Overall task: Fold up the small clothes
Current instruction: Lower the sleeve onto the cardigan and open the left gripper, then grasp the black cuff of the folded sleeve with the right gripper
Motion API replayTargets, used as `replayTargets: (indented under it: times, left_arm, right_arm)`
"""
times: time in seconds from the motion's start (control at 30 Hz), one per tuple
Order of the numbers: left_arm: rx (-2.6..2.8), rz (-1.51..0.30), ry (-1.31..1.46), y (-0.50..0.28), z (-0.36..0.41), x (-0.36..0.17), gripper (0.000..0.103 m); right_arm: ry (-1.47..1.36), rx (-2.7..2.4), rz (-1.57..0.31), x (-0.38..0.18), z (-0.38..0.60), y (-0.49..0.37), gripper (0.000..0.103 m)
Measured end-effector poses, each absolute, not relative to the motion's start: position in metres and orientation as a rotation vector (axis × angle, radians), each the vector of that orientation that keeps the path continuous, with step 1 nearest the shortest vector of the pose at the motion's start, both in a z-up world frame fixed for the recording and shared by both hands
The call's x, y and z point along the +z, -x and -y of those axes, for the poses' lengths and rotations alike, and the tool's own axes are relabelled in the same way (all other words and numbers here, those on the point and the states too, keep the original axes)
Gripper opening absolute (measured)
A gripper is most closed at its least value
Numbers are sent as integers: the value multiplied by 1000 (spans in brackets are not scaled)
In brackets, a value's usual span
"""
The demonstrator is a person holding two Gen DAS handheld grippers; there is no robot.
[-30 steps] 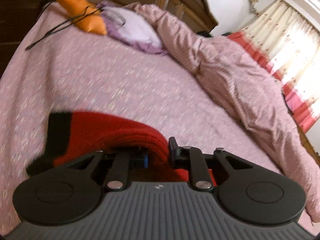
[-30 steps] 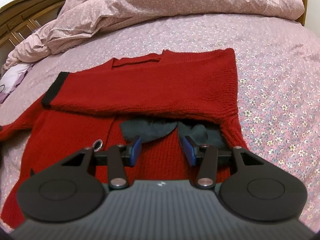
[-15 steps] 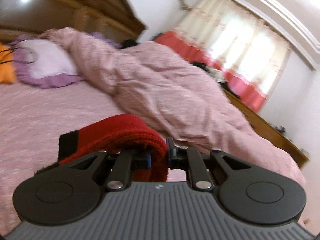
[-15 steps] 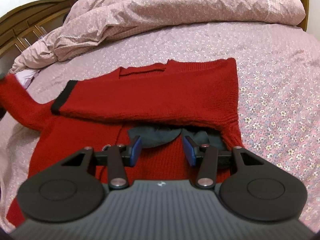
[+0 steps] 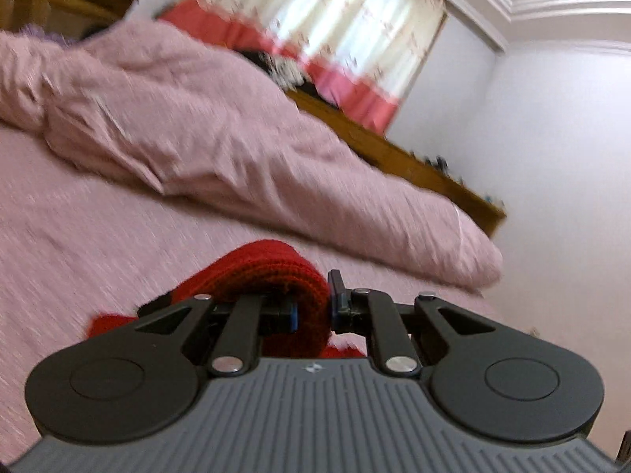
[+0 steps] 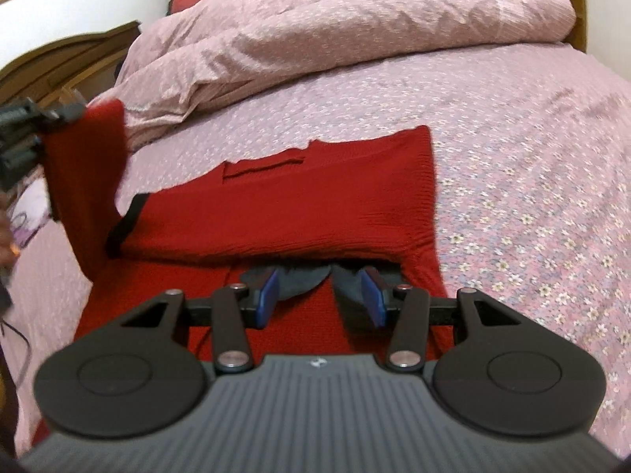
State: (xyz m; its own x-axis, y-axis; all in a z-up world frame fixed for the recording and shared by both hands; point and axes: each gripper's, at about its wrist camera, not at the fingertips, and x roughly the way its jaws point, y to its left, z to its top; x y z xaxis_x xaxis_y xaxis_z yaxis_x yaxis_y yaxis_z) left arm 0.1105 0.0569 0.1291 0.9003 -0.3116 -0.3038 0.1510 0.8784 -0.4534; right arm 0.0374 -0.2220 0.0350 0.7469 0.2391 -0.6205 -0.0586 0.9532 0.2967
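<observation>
Left gripper (image 5: 313, 309), seen from its own camera: fingers pressed together on a fold of the red sleeve (image 5: 272, 272), which arched over the left finger and hung down between the two. The view was blurred. Beyond the sleeve lay the bed (image 5: 98, 228) under a pink flowered sheet, with a rumpled pink duvet (image 5: 236, 138) heaped along its far side, and behind that a wooden bed frame (image 5: 414, 165) and a curtain (image 5: 335, 35).

Right-wrist view: the same left gripper (image 6: 59, 114) showed at the left edge, raised clear of the sheet, and the sleeve (image 6: 84, 181) hung from it as a steep band that ran down to the sweater (image 6: 299, 205). The sweater lay flat in the middle of the bed (image 6: 532, 197), toward its near edge, with its other sleeve folded across the body and ending in a black cuff (image 6: 124, 222). A dark grey garment (image 6: 299, 280) showed from under that folded part.

Right gripper (image 6: 319, 295): fingers spread, nothing between them, poised just above the sweater's near part and the grey garment. Whether the tips touched the cloth could not be told.
</observation>
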Motion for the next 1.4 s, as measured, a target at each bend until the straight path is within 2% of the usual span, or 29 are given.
replayTargets:
  times: [0.33,0.53,0.63,0.7,0.8,1.0,1.4]
  left_arm:
    - [-294,-599,355,-140,1,60,16]
    - [-312,-723,273,-139,13,40,20]
    - [-301,-775,234,-134,15,36,28]
    - [-279,-783,194,-125,14,36,43]
    - [-259,-782,139,-109,8,42,58]
    - [-151,-786,47,-81,-12,54,67]
    - [-140,-817,102,-44,-59,60,68]
  right_arm:
    - [-314,139,-696,29,235,-42,49]
    - [-328,152,-716,22,234,-45,49]
    - [-323,158,-724,21,233,-47,49]
    - [-311,160,-725,22,231,-47,49]
    - [-283,172,-724,25,225,-49,49]
    - [-226,216,-724,32,203,-56,49]
    - [-107,349,-701,54,136,-63,49]
